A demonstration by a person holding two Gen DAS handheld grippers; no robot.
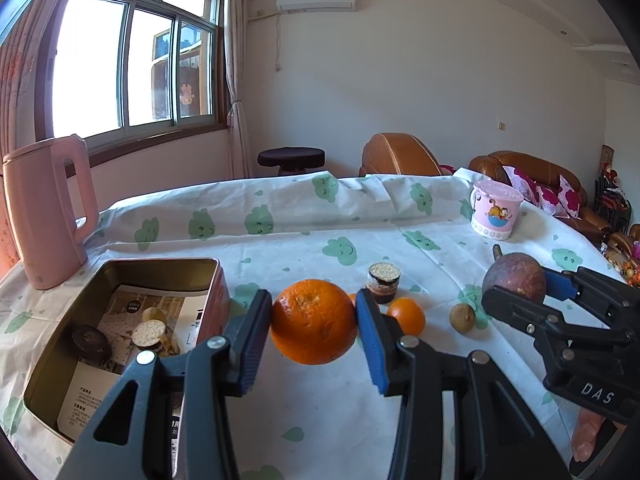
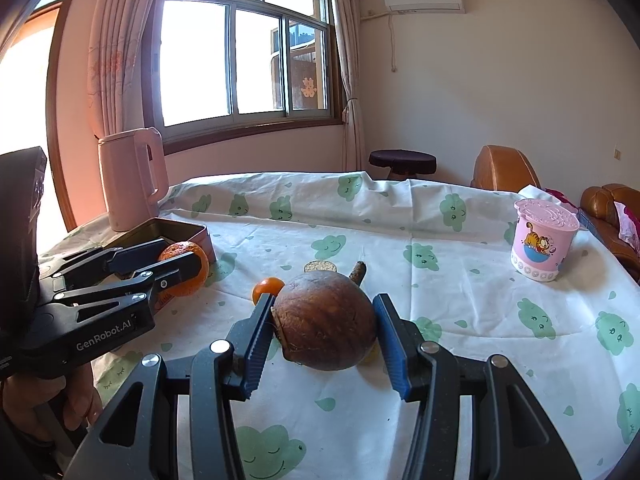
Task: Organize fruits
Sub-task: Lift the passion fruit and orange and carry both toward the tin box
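Note:
My left gripper (image 1: 314,322) is shut on a large orange (image 1: 314,322) and holds it above the cloth, just right of the open metal tin (image 1: 120,266). It also shows in the right wrist view (image 2: 182,266), beside the tin (image 2: 200,234). My right gripper (image 2: 324,330) is shut on a brown round fruit (image 2: 326,322) with a short stem, held above the table; it shows at the right of the left wrist view (image 1: 514,282). A small orange (image 1: 406,315) and a small brown fruit (image 1: 462,317) lie on the cloth.
The tin holds several round biscuits (image 1: 148,334) on paper. A dark biscuit stack (image 1: 383,282) stands behind the oranges. A pink kettle (image 1: 44,212) stands at the far left, a pink cartoon cup (image 1: 496,210) at the far right. The table has a cloud-print cloth (image 1: 320,224).

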